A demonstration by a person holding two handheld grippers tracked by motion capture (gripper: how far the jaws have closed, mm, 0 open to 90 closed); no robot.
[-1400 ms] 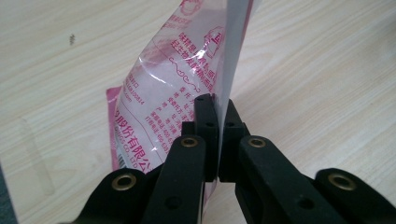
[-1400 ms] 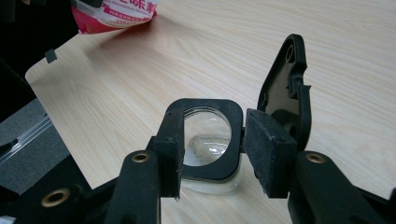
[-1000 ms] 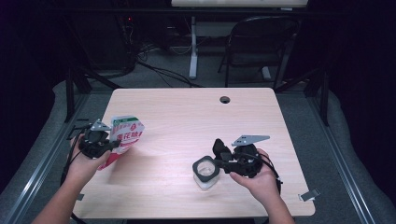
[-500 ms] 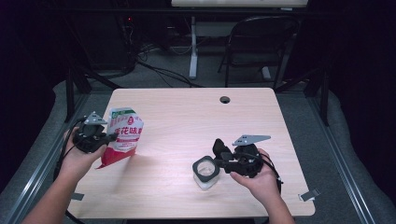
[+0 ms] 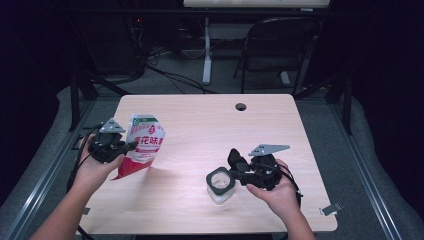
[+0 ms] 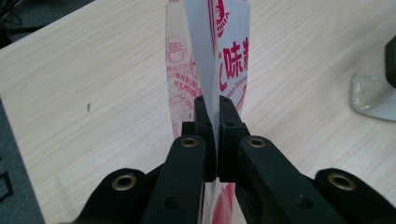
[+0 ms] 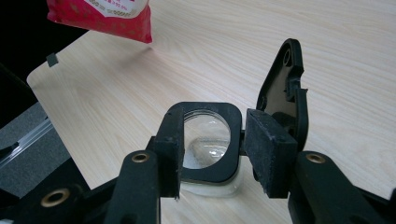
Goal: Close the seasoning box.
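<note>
Bare light wooden tabletop (image 5: 210, 125) lies open between the red-and-white printed plastic pouch (image 5: 142, 150) at the left and the clear square container with black flip-lid rim (image 5: 220, 184), well apart.

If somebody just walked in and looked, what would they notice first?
Probably the red and white pouch with big red writing, lifted off the wooden table at the person's left, its thin edge pinched in the left gripper. Next comes the clear container with a black rim and flipped-up lid, standing near the table's front edge, where the right gripper clamps its rim.
</note>
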